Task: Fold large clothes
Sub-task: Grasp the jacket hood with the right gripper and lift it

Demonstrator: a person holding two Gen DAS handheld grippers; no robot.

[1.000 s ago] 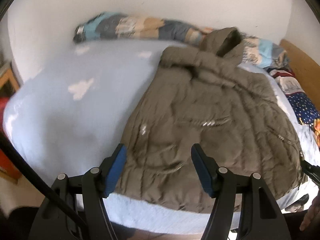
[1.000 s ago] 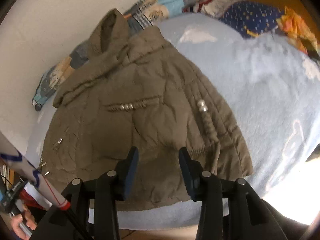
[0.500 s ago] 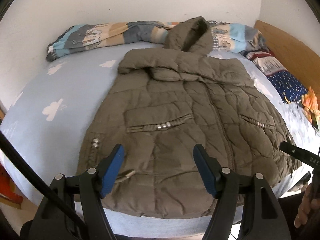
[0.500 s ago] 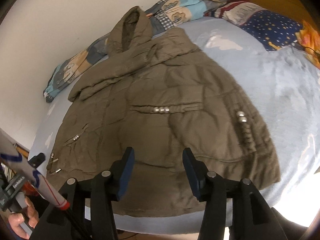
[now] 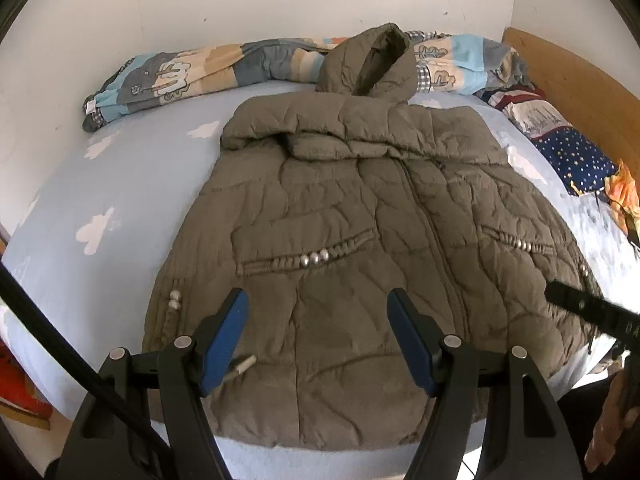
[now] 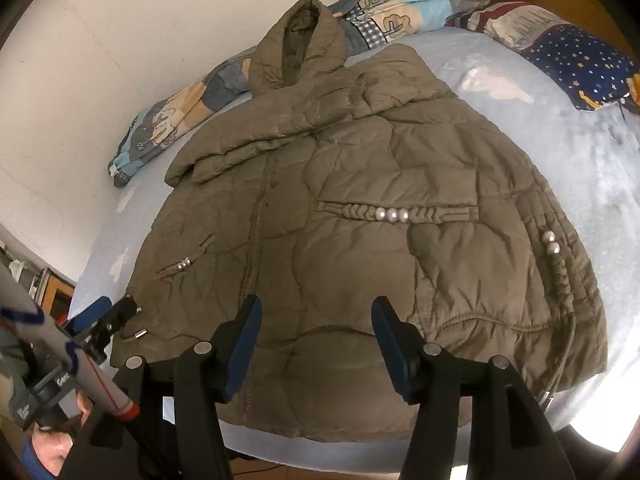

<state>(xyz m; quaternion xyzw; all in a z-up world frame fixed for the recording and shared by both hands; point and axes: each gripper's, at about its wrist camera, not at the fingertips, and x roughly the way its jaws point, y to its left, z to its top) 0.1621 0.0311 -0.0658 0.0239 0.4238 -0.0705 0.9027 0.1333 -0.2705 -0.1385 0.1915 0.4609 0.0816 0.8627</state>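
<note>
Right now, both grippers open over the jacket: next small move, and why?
Probably lower the left gripper to the jacket hem and pinch it. The jacket lies flat, front up, unfolded on the bed; both grippers, right gripper included, hold nothing.

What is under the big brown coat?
The brown coat lies on a light blue sheet with white clouds. Its hood rests on a patchwork blanket. Anything directly beneath is covered.

Cloud-print bed (image 5: 120,184) — olive jacket (image 5: 360,240) flat, patchwork blanket (image 5: 200,72) behind.
</note>
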